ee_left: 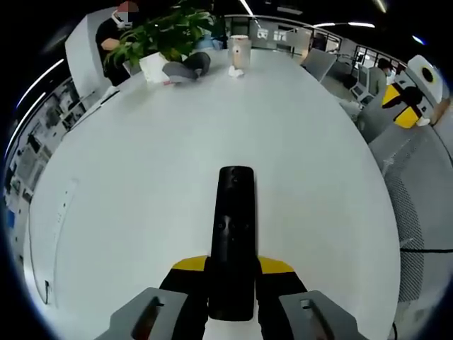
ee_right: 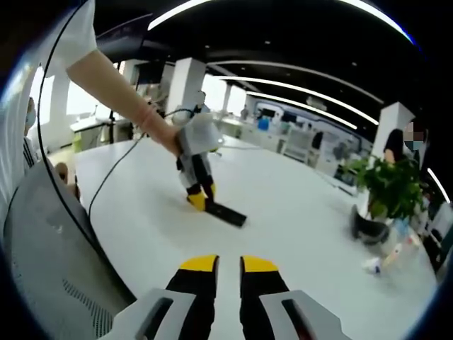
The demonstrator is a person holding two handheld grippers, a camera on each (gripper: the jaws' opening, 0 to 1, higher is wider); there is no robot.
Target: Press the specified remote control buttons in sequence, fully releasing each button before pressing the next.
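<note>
The left gripper (ee_left: pixel 231 273) holds the near end of the black remote control (ee_left: pixel 233 234) between its jaws, on the white table (ee_left: pixel 141 177). The right gripper (ee_right: pixel 228 273) hangs above the table with its jaws almost closed and nothing between them. A green plant (ee_left: pixel 166 32) stands far off.

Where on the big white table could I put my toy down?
Lots of bare table lies on both sides of the black remote the left gripper holds, and beyond its tip. The far end is crowded: a potted plant, a dark bundle and a tan cylinder.
</note>
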